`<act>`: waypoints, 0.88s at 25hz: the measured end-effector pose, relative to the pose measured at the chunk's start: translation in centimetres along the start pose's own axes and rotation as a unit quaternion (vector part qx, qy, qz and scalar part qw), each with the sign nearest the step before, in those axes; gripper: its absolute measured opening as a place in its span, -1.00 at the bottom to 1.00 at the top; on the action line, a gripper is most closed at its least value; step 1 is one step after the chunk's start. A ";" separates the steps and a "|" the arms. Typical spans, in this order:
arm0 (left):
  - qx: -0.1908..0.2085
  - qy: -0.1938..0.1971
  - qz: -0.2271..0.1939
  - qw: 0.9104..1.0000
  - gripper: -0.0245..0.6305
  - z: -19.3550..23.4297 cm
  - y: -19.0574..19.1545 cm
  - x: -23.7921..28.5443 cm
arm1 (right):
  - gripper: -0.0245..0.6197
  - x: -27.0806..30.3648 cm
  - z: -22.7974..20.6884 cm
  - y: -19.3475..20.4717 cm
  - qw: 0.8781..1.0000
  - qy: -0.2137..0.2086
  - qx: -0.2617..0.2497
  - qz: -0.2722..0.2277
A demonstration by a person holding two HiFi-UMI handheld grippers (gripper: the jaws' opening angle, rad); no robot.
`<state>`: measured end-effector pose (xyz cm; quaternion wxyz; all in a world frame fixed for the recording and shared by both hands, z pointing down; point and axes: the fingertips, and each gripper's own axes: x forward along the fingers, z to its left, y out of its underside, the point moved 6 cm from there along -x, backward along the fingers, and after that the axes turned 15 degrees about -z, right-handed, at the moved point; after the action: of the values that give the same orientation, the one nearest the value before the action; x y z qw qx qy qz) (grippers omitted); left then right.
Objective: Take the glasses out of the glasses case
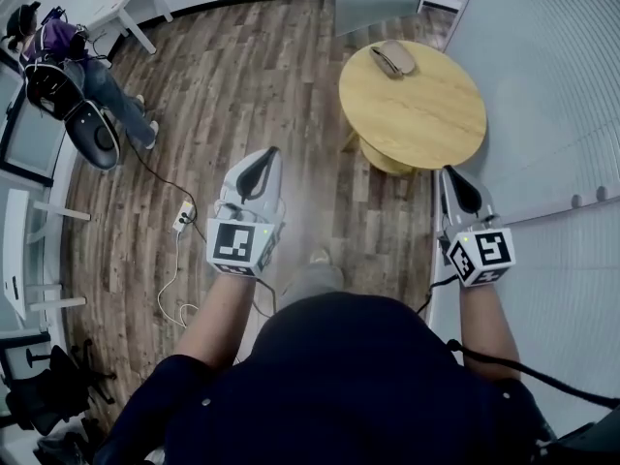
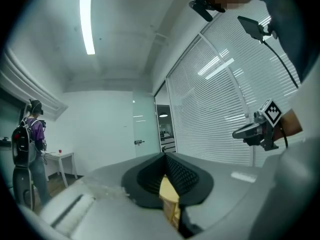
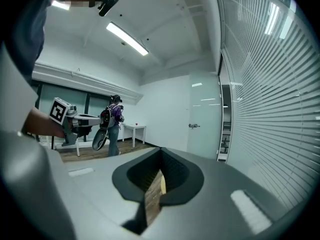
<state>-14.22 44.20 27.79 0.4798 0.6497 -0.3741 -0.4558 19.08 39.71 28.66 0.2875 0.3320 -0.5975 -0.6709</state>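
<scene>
A closed taupe glasses case [image 1: 393, 59] lies near the far edge of a round wooden table [image 1: 426, 114] ahead of me. The glasses themselves are not visible. My left gripper [image 1: 266, 155] is held over the wood floor, well short and left of the table, jaws pressed together and empty. My right gripper [image 1: 448, 174] hovers just off the table's near right rim, also shut on nothing. In the left gripper view the jaws [image 2: 164, 156] meet at the tip and the right gripper [image 2: 260, 129] shows at the right. The right gripper view [image 3: 161, 151] shows the same closed jaws.
A wall of white blinds [image 1: 562, 95] runs along the right. On the floor a power strip [image 1: 182, 219] and cable lie left of my left gripper. A person with a backpack [image 1: 58, 56] stands far left by a white desk [image 1: 126, 8].
</scene>
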 end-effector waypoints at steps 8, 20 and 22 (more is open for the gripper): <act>-0.004 0.052 0.001 0.999 -0.91 4.7 4.1 4.3 | -0.90 6.5 0.5 0.6 1.000 0.027 -0.008 0.001; -0.006 0.087 0.006 0.996 -0.91 6.8 6.9 11.3 | -0.90 13.6 -1.9 3.2 1.000 0.024 0.008 0.005; -0.012 0.075 0.002 0.997 -0.91 7.9 6.6 12.5 | -0.90 15.3 -2.3 3.7 1.000 0.022 0.013 0.005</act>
<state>-18.23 28.68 30.27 0.5151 0.6753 -0.3332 -0.4094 11.46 25.85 30.60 0.2996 0.3470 -0.6014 -0.6543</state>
